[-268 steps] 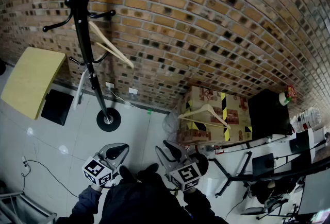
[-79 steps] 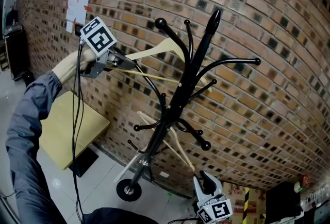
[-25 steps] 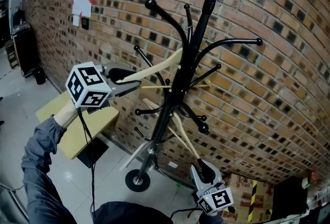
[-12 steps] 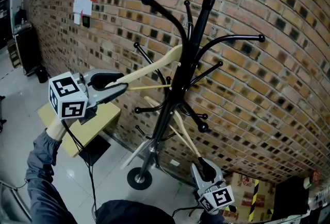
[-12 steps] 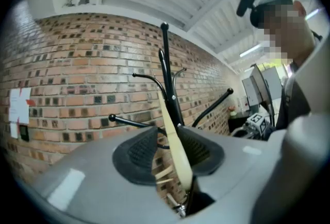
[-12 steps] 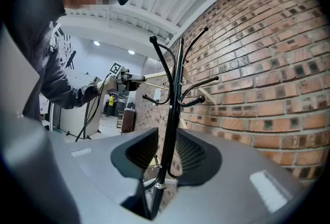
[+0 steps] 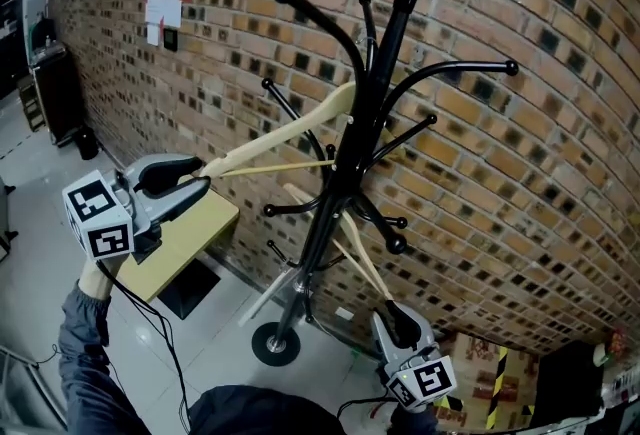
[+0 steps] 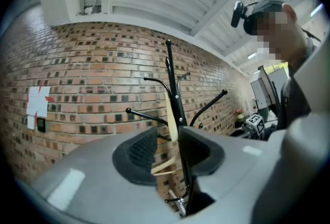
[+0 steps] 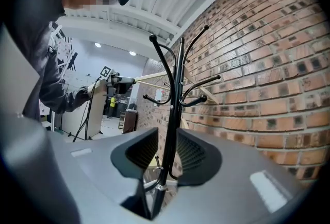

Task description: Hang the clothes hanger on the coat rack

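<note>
two hangers (image 7: 290,131) (image 7: 354,251), one coat rack (image 7: 341,191), two tools (image 7: 203,177) (image 7: 393,315)

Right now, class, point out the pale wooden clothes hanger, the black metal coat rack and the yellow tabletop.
Pale wooden clothes hanger (image 7: 285,128): head view, its sloping arm.
Black metal coat rack (image 7: 326,221): head view, central pole.
Yellow tabletop (image 7: 188,241): head view, top surface.

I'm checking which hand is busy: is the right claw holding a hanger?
No, the right claw stands open with nothing gripped, and only the pole of the coat rack shows beyond its jaws.
</note>
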Action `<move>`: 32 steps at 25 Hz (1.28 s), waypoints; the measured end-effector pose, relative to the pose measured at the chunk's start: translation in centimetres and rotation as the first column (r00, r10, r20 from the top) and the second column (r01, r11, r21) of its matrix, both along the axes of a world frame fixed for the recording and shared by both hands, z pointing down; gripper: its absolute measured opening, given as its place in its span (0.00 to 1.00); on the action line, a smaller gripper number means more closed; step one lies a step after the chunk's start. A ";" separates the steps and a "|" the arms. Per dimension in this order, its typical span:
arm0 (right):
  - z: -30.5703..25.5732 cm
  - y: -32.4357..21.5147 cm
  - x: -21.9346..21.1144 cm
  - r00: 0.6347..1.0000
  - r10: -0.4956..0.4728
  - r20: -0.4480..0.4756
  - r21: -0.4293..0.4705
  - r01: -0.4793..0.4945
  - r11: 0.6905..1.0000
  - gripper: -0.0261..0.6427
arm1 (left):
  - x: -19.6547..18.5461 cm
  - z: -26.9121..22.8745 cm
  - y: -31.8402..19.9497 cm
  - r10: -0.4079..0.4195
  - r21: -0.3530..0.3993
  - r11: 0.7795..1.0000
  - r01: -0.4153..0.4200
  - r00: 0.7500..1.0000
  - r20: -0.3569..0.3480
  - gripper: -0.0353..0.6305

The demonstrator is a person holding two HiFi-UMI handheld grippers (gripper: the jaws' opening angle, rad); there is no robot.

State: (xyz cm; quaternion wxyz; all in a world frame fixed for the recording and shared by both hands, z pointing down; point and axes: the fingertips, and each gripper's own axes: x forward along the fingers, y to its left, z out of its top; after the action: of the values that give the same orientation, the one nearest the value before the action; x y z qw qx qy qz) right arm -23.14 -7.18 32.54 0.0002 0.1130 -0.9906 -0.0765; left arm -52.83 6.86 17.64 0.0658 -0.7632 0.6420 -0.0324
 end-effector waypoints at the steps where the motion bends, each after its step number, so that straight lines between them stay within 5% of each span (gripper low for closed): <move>1: -0.1 0.0 0.0 1.000 -0.002 0.001 0.002 0.002 1.000 0.21 | -0.2 0.4 0.5 -0.011 0.006 1.000 0.011 1.000 -0.015 0.26; 11: 0.0 0.5 -0.5 1.000 -0.025 -0.009 0.010 0.026 1.000 0.21 | 2.2 6.1 2.1 0.009 -0.063 0.998 -0.013 0.998 -0.066 0.26; 21: -1.0 0.7 -0.8 0.999 -0.035 0.002 0.033 0.034 0.999 0.21 | 9.5 11.6 -0.5 0.107 -0.152 0.983 -0.107 0.994 -0.011 0.25; 28: -1.1 1.1 -0.5 0.999 -0.043 0.000 0.040 0.043 0.998 0.20 | 12.7 13.2 -1.5 0.164 -0.138 0.977 -0.161 0.986 0.012 0.22; 32: -0.8 1.1 -0.3 0.999 -0.030 -0.014 0.054 0.031 0.998 0.11 | 13.5 13.5 -1.8 0.190 -0.145 0.971 -0.188 0.982 -0.002 0.21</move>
State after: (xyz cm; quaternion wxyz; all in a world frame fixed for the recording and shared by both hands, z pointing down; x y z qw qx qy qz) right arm -23.44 -6.07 31.73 0.0026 0.0974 -0.9898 -0.1039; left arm -39.30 5.02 31.14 0.0170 -0.8233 0.5621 -0.0770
